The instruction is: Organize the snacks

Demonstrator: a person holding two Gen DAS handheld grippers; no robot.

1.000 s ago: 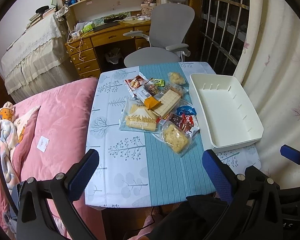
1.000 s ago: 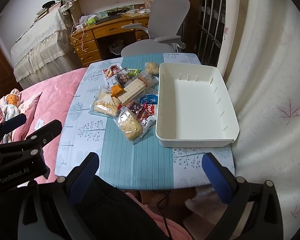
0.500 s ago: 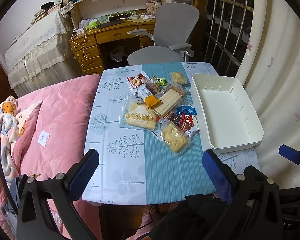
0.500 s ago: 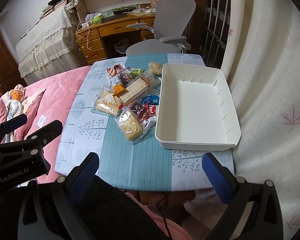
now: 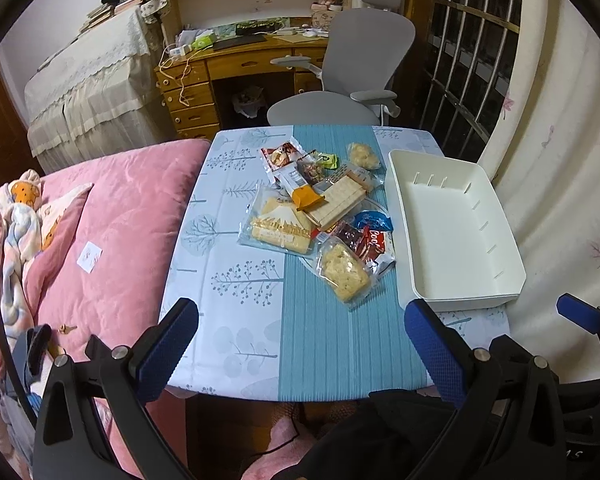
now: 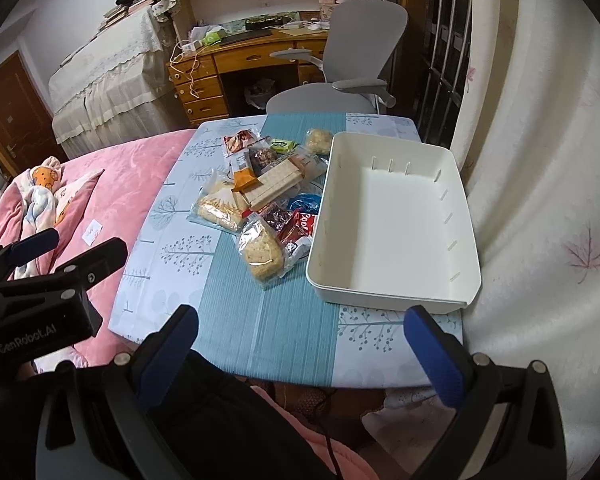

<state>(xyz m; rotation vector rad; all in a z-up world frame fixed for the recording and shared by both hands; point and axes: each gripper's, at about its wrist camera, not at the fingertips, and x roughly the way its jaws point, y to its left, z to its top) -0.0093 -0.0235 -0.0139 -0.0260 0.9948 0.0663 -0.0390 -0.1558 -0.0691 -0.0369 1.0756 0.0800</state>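
Note:
A pile of wrapped snacks (image 5: 320,208) lies in the middle of a small table; it also shows in the right wrist view (image 6: 260,196). A clear-wrapped rice cake (image 5: 344,268) is the nearest packet. An empty white bin (image 5: 456,224) stands to the right of the pile, also in the right wrist view (image 6: 392,220). My left gripper (image 5: 300,344) is open and empty, above the table's near edge. My right gripper (image 6: 300,344) is open and empty, near the front edge below the bin.
The table has a blue and white cloth (image 5: 240,304). A pink bed (image 5: 112,216) borders its left side. A grey office chair (image 5: 352,68) and wooden desk (image 5: 228,68) stand behind. A curtain (image 6: 540,200) hangs close on the right.
Both grippers have drawn back and up slightly, so the table looks a little farther away. Both stay open and empty. The snacks and bin have not moved.

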